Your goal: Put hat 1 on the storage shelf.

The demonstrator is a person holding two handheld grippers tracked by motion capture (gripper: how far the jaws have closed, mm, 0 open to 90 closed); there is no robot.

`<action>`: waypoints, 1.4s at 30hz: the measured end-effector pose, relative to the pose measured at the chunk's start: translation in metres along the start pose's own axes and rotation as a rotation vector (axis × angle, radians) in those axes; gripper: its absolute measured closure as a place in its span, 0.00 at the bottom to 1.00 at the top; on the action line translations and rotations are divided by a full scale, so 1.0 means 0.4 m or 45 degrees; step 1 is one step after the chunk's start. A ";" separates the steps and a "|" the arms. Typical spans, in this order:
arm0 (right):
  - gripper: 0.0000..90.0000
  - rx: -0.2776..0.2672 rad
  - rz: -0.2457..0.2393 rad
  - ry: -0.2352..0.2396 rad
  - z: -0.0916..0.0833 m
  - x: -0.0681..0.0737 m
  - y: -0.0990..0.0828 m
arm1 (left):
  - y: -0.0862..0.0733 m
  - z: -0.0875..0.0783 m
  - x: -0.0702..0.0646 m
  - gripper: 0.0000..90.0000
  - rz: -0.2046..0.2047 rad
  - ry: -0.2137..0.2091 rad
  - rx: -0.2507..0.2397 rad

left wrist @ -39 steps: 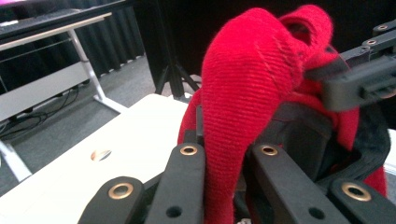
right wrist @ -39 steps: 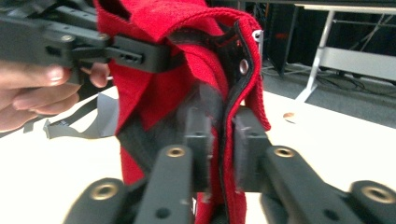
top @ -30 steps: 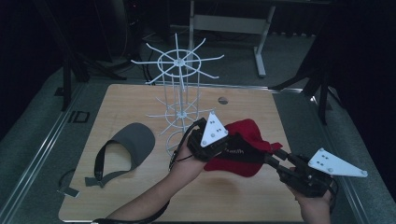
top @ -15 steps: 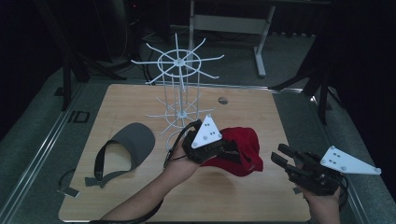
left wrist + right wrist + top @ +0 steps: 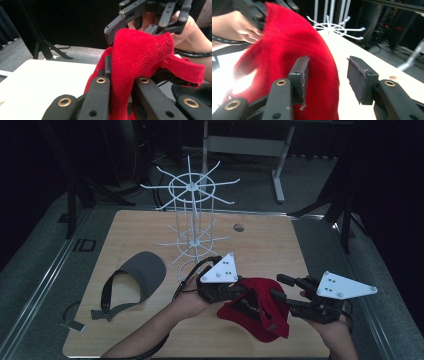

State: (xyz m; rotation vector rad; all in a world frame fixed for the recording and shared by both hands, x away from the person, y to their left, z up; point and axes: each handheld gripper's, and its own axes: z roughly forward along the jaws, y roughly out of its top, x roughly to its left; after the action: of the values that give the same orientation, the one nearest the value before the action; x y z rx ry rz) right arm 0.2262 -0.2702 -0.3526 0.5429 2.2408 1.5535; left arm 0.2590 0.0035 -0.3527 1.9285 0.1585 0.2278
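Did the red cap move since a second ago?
Yes. In the high view the red cap, clamped in the left gripper, has come nearer the table's front edge, away from the white wire rack.

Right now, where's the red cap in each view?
High view: red cap at lower centre of the table, between the two grippers.
Left gripper view: it covers the centre and right, clamped between the left gripper jaws.
Right gripper view: it covers the left and centre, beside the open right gripper, partly behind its left jaw.
Shared landmark: the white wire rack, seen behind the cap in the right gripper view.
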 end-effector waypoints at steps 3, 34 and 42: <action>0.62 0.005 -0.027 0.042 0.006 0.003 0.002 | 0.002 0.001 -0.001 0.97 -0.015 -0.013 -0.013; 0.98 -0.077 0.062 0.009 -0.026 0.006 0.035 | -0.045 -0.027 0.013 0.50 -0.033 0.057 0.018; 0.98 -0.093 0.086 0.009 -0.030 0.000 0.035 | -0.065 -0.067 0.012 0.47 -0.050 0.162 -0.007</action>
State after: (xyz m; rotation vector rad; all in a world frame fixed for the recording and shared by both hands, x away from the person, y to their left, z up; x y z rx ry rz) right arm 0.2218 -0.2751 -0.3353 0.5986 2.1821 1.6662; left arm 0.2572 0.0382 -0.3670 1.9040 0.2793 0.3249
